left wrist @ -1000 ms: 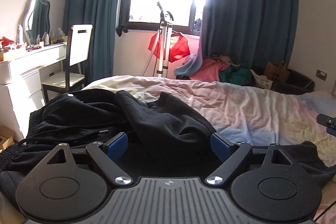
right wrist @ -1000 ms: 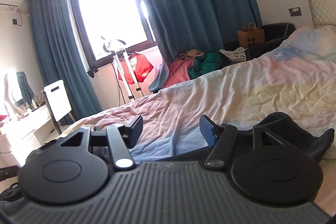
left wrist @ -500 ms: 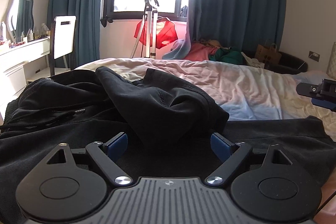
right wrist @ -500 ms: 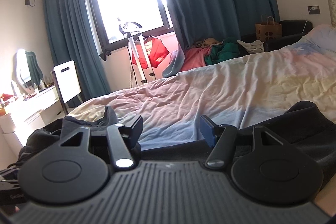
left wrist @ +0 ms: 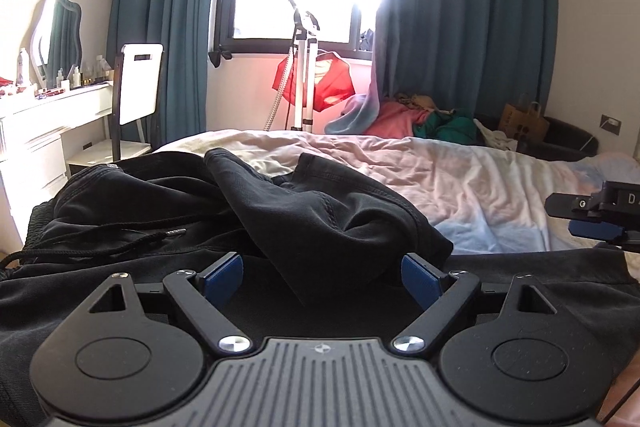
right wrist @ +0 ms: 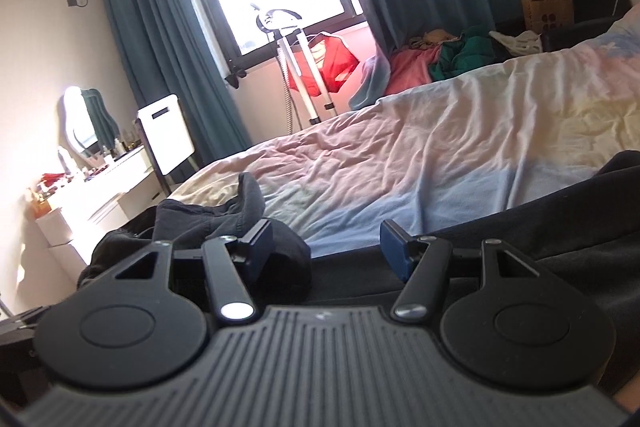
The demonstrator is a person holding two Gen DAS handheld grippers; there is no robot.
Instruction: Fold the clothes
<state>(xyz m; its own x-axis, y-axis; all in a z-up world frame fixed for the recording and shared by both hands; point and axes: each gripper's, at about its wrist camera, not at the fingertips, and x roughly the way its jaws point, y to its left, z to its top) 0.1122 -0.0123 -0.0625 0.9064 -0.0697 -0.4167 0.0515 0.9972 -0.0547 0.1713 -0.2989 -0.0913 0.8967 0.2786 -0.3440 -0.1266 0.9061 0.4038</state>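
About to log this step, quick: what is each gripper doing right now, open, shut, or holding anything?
Left gripper: open, pads apart over the black garment, gripping nothing.
Right gripper: open, nothing held.

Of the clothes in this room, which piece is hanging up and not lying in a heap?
The red garment on the stand under the window hangs. The black clothes lie crumpled on the bed, and the pink and green clothes are piled beyond it.

Black garment [left wrist: 328,227]: matt soft cloth. Bedsheet [left wrist: 460,179]: wrinkled pastel cloth. Tool [left wrist: 322,273]: matt plastic, shiny metal screws.
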